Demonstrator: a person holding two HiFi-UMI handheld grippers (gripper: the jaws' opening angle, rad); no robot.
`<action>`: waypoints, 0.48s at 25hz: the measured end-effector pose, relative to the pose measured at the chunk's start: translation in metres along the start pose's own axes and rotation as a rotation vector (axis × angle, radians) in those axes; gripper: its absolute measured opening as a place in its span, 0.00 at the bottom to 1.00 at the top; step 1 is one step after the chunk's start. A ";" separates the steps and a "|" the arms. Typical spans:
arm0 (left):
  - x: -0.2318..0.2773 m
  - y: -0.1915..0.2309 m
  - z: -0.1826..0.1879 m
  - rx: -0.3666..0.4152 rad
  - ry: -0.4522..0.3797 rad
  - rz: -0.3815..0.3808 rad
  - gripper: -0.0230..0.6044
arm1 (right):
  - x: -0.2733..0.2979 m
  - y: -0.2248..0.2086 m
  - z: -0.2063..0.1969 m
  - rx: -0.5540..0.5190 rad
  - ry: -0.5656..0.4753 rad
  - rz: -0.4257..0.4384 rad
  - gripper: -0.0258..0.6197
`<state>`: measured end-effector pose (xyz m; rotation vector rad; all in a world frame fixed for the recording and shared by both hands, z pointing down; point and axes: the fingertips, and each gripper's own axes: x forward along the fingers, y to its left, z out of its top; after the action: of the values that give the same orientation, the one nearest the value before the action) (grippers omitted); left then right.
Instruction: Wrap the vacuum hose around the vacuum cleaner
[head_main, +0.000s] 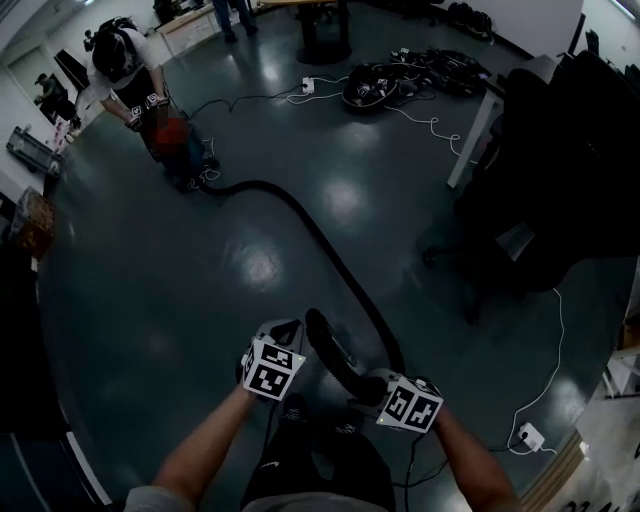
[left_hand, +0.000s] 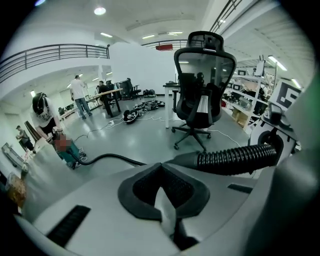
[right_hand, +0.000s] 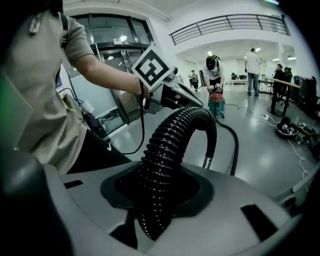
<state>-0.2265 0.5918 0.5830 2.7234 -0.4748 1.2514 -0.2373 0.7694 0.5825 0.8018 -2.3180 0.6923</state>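
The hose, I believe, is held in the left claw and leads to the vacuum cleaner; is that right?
Not quite: the right gripper view shows the hose held in the right claw instead; it does lead to the vacuum cleaner.

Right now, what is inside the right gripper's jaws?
The ribbed black vacuum hose runs between the right gripper's jaws, gripped there. Where it goes below them is covered by the gripper's body.
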 end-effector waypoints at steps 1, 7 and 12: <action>-0.008 0.003 0.000 -0.013 0.000 0.007 0.05 | -0.008 -0.001 0.006 0.000 -0.004 -0.007 0.28; -0.044 0.037 0.008 0.026 -0.026 0.051 0.05 | -0.047 -0.011 0.081 -0.050 -0.050 -0.018 0.27; -0.069 0.081 0.058 0.127 -0.144 0.099 0.08 | -0.082 -0.022 0.155 -0.100 -0.057 -0.026 0.27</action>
<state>-0.2529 0.5185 0.4904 2.9449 -0.5700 1.1495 -0.2239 0.6868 0.4265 0.8144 -2.3683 0.5436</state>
